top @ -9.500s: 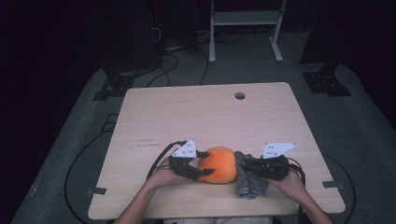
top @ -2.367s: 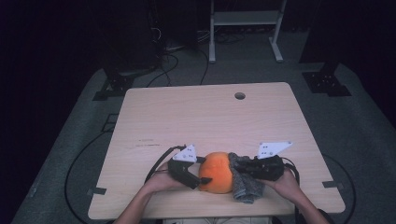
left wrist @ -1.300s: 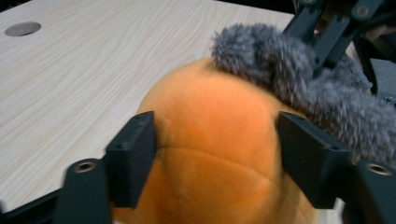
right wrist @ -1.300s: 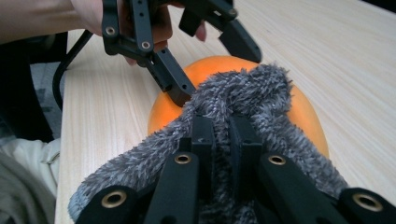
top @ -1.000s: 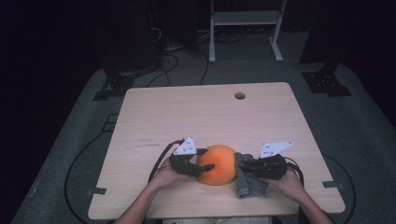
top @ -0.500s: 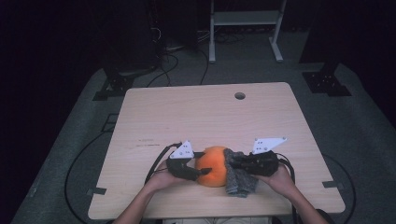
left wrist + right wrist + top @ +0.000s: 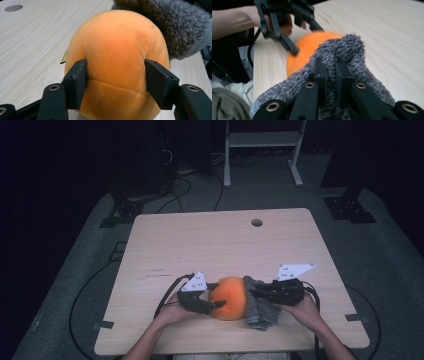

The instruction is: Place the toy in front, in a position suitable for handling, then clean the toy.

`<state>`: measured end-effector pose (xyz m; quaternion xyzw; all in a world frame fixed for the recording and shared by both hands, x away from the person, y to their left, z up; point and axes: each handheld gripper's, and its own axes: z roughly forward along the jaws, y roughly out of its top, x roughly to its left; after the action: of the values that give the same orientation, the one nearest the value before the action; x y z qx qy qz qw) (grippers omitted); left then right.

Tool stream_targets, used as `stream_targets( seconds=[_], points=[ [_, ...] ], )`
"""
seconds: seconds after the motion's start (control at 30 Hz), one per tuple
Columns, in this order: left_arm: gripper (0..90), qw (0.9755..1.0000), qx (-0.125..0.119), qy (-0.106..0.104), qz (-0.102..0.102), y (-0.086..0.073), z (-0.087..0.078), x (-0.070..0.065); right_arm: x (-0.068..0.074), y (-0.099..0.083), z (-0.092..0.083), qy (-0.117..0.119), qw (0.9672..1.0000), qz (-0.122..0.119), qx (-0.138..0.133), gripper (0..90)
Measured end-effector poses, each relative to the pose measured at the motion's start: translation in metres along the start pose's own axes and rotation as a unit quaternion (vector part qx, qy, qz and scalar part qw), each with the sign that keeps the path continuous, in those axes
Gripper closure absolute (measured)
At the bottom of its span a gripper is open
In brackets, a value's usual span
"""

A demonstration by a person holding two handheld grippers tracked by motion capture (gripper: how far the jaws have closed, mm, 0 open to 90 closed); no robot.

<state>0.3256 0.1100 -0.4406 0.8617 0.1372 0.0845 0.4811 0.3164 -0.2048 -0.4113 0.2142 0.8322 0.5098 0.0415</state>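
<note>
**Orange plush pinned from the left, grey cloth pressing in from the right**

Near the front edge of the tabletop [image 7: 165, 245], a little left of its middle, the left gripper [image 7: 214, 304] is clamping the orange plush ball [image 7: 228, 296]; in the left gripper view its two pads [image 7: 76, 82] are pressing into the soft flanks of the toy, jaws part-way closed around it. The ball is lying just right of that gripper, squeezed into a rough egg whose long axis is running away from the left hand toward the right one, its rounded end pointing at the grey fluffy cloth [image 7: 260, 305]. That cloth is touching the ball's right side and draping down toward the front edge. Farther right, the right gripper [image 7: 256, 291] is pinching a fold of the cloth, jaws nearly together, as its own view is showing. The left hand is the nearer to the ball; the coming wipe, I'd judge, is depending on the cloth sitting directly opposite the clamp.
</note>
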Motion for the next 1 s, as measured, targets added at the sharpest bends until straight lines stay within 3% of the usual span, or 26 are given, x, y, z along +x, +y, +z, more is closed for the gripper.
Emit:
stream_targets(
  seconds=[0.07, 0.17, 0.27, 0.37, 0.47, 0.53, 0.6, 0.7, 0.73, 0.8, 0.9, 1.0],
  points=[
    [37.4, 1.0000, -0.001, 0.001, -0.001, -0.001, -0.001, 0.000, 0.001, 0.008, 0.008, 0.003, 0.9999, -0.012, -0.001, 81.3],
    [37.4, 1.0000, -0.001, 0.001, -0.003, -0.003, -0.003, 0.000, -0.003, 0.005, 0.018, 0.007, 1.0000, -0.004, 0.004, 81.5],
    [37.3, 0.9999, -0.007, -0.008, -0.008, -0.001, -0.001, -0.002, -0.010, -0.009, 0.016, 0.011, 0.9998, 0.015, 0.011, 81.5],
    [37.4, 1.0000, -0.002, -0.006, -0.002, 0.002, 0.000, -0.003, -0.015, -0.022, 0.003, -0.009, 0.9987, 0.029, 0.042, 81.3],
    [37.4, 1.0000, 0.001, -0.004, 0.000, 0.001, -0.001, -0.002, -0.016, -0.022, -0.008, -0.014, 0.9991, 0.034, 0.020, 81.2],
    [37.5, 1.0000, 0.000, -0.003, 0.003, 0.001, -0.001, -0.003, -0.012, -0.012, -0.009, 0.003, 0.9995, 0.030, -0.011, 81.2],
    [37.6, 1.0000, 0.001, -0.003, 0.003, 0.000, -0.001, -0.004, -0.009, -0.002, -0.002, 0.012, 0.9996, 0.017, -0.018, 81.2],
    [37.6, 1.0000, -0.002, -0.005, -0.001, -0.002, -0.002, -0.003, -0.008, 0.002, 0.007, 0.009, 0.9999, 0.005, -0.006, 81.2],
    [37.6, 1.0000, -0.004, -0.005, -0.002, -0.002, -0.002, -0.003, -0.011, -0.004, 0.015, 0.006, 0.9999, 0.005, 0.013, 81.4],
    [37.6, 1.0000, -0.004, -0.003, 0.000, -0.001, -0.001, -0.004, -0.014, -0.009, 0.013, 0.001, 0.9998, 0.013, 0.014, 81.4],
    [37.5, 1.0000, -0.002, 0.000, 0.006, 0.000, 0.000, -0.005, -0.019, -0.023, 0.005, -0.016, 0.9983, 0.028, 0.048, 81.2],
    [37.8, 0.9999, -0.002, 0.003, 0.011, 0.002, 0.001, -0.006, -0.015, -0.022, -0.004, -0.014, 0.9990, 0.029, 0.032, 81.3]
  ],
)
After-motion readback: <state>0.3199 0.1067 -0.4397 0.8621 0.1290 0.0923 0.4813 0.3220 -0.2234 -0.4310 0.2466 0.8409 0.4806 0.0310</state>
